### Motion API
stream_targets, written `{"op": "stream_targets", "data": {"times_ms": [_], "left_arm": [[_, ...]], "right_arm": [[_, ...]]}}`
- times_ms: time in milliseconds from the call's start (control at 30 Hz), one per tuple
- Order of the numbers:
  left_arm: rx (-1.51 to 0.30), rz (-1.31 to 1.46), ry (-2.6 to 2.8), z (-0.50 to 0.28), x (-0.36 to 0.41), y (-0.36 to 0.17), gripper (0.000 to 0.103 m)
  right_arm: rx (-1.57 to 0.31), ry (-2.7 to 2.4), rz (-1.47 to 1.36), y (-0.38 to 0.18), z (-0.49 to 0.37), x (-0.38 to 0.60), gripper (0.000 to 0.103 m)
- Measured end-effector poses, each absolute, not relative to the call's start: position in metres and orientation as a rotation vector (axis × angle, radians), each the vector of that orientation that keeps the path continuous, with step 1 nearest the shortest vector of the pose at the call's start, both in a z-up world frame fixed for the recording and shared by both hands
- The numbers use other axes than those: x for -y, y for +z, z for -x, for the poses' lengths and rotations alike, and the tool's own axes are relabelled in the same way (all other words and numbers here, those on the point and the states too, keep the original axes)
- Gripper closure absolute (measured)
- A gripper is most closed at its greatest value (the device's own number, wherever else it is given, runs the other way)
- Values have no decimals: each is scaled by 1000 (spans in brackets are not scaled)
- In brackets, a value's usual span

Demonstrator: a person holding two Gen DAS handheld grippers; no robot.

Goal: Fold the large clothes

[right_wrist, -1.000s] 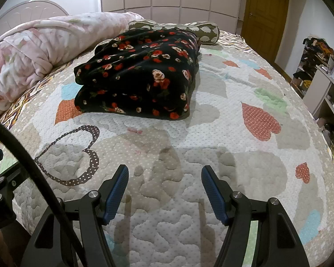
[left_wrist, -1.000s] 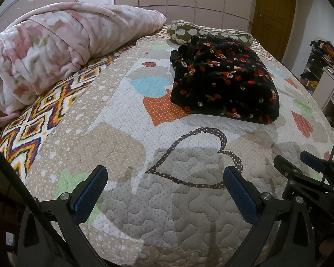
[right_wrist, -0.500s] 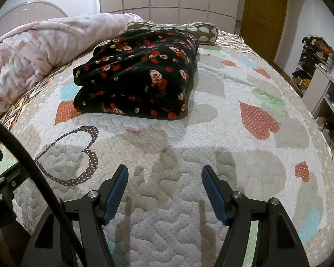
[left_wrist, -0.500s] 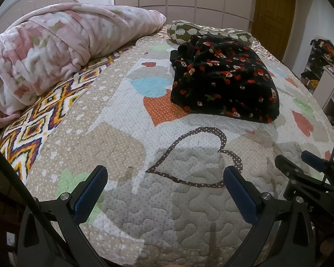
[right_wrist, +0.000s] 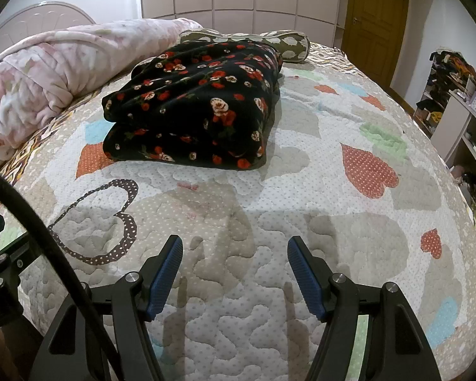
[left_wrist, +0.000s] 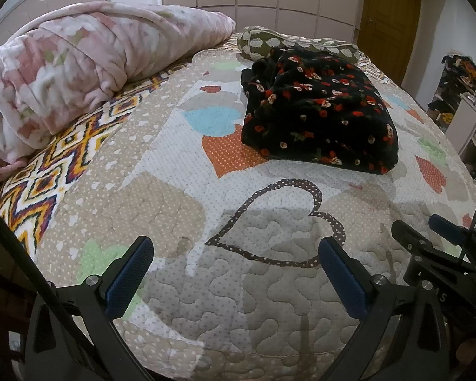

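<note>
A black garment with red and white flowers [left_wrist: 317, 111] lies folded in a thick rectangular stack in the middle of the bed; it also shows in the right wrist view [right_wrist: 193, 111]. My left gripper [left_wrist: 234, 247] is open and empty, low over the quilt near the bed's front edge, well short of the garment. My right gripper [right_wrist: 234, 247] is open and empty, also over the quilt in front of the garment. The right gripper also shows at the right edge of the left wrist view [left_wrist: 428, 231].
A patchwork heart quilt [right_wrist: 349, 209] covers the bed. A rolled pink floral blanket [left_wrist: 63, 76] lies along the left. An olive patterned pillow [right_wrist: 288, 43] sits behind the garment. Shelves with clutter [right_wrist: 460, 95] stand at the right, a wooden door [right_wrist: 377, 22] beyond.
Both grippers stay open and nearly still; the views have shifted only slightly. The garment has not moved.
</note>
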State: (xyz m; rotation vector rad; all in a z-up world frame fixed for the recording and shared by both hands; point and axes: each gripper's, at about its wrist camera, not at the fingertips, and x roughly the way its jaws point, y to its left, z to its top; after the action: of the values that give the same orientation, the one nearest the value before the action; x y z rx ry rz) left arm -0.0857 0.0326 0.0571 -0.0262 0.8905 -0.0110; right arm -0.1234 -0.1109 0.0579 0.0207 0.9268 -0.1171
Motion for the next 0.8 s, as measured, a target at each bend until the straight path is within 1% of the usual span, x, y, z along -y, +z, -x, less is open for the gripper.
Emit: {"op": "stream_targets", "data": {"times_ms": [800], "left_arm": [[-903, 29, -16, 83, -33, 54, 0]], "right_arm": [[-931, -119, -12, 55, 121, 109, 29]]}}
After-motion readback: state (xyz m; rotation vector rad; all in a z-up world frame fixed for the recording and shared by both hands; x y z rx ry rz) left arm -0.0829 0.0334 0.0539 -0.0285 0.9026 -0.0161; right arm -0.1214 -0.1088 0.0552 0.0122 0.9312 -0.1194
